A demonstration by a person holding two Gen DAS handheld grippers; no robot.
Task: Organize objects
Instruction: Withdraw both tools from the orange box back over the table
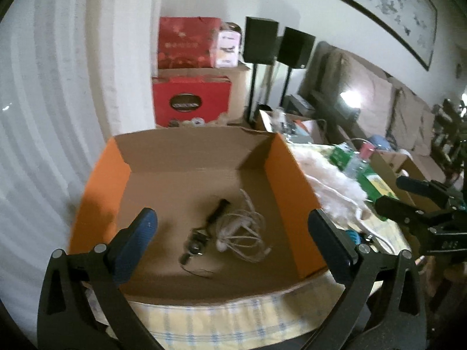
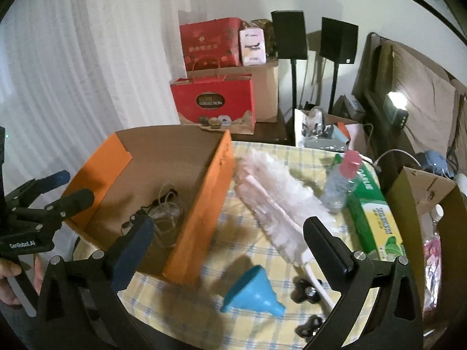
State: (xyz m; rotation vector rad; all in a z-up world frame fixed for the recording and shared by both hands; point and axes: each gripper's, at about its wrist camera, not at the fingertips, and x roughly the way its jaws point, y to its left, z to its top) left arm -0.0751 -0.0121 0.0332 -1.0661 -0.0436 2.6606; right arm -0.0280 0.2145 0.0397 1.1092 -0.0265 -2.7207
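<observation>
An orange cardboard box [image 1: 292,198] [image 2: 201,210] stands open on the checked tablecloth. Inside it lie a tangled white cable [image 1: 248,230] [image 2: 169,213] and a black corded item [image 1: 216,213]. My left gripper [image 1: 233,245] hangs open above the box's near edge, with nothing between its fingers; it also appears at the left of the right wrist view [image 2: 73,186]. My right gripper [image 2: 230,250] [image 1: 391,192] is open and holds nothing, above the cloth beside the box. Below it lie a blue funnel [image 2: 254,291], two black fidget spinners [image 2: 306,290] and a white fluffy duster [image 2: 277,201] [image 1: 329,180].
A green packet [image 2: 376,221] and a pink-capped bottle [image 2: 338,183] lie right of the duster. A brown carton [image 2: 423,192] stands at the table's right edge. Red gift bags [image 2: 213,102], two speakers on stands [image 2: 289,35] and a sofa are behind. A hand [image 2: 11,274] holds the left gripper's handle.
</observation>
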